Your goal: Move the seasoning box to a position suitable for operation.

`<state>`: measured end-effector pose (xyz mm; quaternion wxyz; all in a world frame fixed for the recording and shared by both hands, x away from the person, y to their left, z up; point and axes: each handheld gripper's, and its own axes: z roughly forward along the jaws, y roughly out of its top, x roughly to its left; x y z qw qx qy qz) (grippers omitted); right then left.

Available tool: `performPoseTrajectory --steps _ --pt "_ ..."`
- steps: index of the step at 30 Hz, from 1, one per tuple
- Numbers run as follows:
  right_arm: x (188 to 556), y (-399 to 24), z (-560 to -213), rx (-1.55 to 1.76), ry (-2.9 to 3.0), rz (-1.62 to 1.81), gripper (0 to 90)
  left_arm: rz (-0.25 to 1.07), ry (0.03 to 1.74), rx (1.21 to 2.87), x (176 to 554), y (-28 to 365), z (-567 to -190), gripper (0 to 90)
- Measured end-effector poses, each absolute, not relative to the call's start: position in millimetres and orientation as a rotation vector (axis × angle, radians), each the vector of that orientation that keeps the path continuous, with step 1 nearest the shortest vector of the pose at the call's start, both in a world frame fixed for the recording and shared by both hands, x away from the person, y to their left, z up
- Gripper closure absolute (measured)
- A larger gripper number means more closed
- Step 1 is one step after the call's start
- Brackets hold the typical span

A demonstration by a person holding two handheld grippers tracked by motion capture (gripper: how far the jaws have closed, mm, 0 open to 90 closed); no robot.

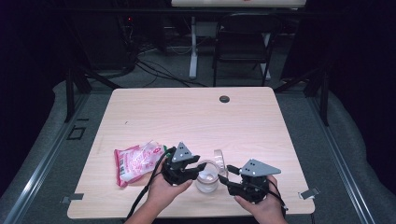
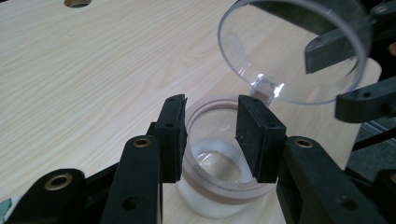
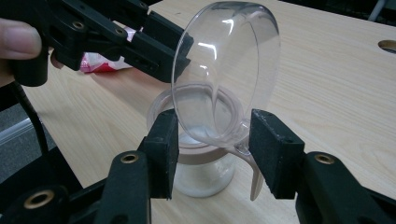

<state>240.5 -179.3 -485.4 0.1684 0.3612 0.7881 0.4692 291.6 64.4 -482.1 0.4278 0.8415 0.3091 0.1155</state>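
Desk (image 1: 187, 116) scene: pink snack packet (image 1: 136, 162) lies at left; left gripper (image 1: 198, 166), jaws half parted and loose, straddles the clear jar (image 1: 207, 182); right gripper (image 1: 224, 179), jaws wide, flanks the jar's hinged lid (image 1: 219, 160), tipped open.

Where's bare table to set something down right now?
Free: the whole far half up to the cable hole, and the right edge beyond the right gripper. Crowded: the near edge, with the pink bag, left gripper and jar with its hinged lid.
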Motion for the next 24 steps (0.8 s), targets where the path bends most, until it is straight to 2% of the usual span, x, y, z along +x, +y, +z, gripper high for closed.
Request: performPoseTrajectory --steps 24 --pt "241 -192 -491 1.072 2.236 1.304 58.1 0.266 0.811 2.129 295 65 -505 62.2"
